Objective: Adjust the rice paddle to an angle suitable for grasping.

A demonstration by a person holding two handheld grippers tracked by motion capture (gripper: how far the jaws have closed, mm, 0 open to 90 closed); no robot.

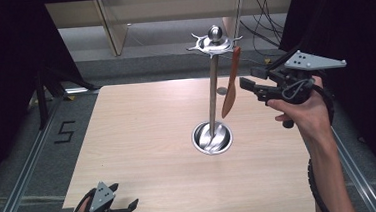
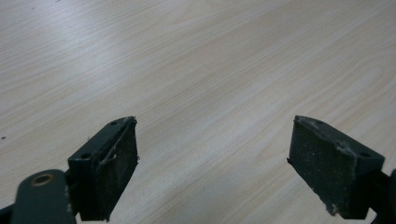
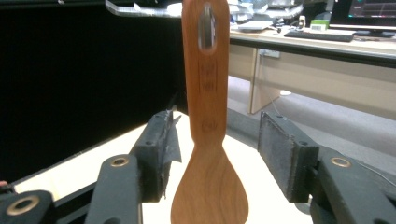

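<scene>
Apparently to take or free the wooden spatula [image 3: 208, 140] hanging from the metal stand's [image 1: 213, 89] top hook, my right gripper [image 3: 215, 154] brackets its handle, jaws apart, while my left gripper [image 1: 114, 210] rests open, low by the table [image 1: 143, 139] edge.

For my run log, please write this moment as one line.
spoon: hangs on rack hook | right gripper: open, jaws either side of spoon | left gripper: open, low over table, nothing between jaws

The tool [image 2: 212, 168], jaws apart, over bare wooden table [image 2: 210, 70].
</scene>
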